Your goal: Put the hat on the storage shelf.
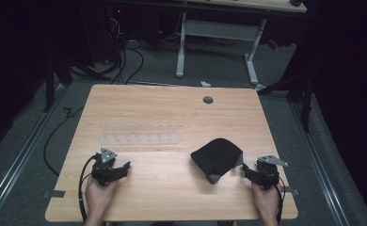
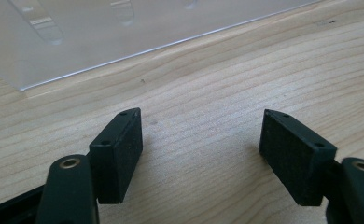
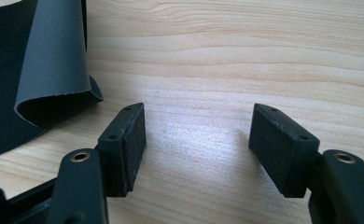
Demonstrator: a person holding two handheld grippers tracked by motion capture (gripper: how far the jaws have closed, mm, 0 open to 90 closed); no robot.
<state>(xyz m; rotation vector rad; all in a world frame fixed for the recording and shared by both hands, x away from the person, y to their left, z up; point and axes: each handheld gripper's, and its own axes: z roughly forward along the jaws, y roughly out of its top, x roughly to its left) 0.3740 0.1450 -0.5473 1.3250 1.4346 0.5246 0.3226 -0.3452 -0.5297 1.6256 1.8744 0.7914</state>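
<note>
- Currently at rest near the lower edge of the high view — left gripper (image 1: 120,168) and right gripper (image 1: 249,171), jaws wide apart, holding nothing.
- Lying lower right of centre on the table (image 1: 172,113): a folded black cloth (image 1: 215,155), just beside the right gripper.
- Probably pre-grasp; next, reaching for the cloth's curled edge.

Bare wood was left across the middle of the tabletop (image 1: 172,186) between the left gripper (image 1: 120,168) and the right gripper (image 1: 245,172), and along the far edge. The way from the right gripper toward the centre was blocked by a folded black cloth (image 1: 217,157) lying just beside it. Ahead of the left gripper, passage was barred by a clear plastic rack (image 1: 138,139). Nothing was held between either gripper's parted jaws.
</note>
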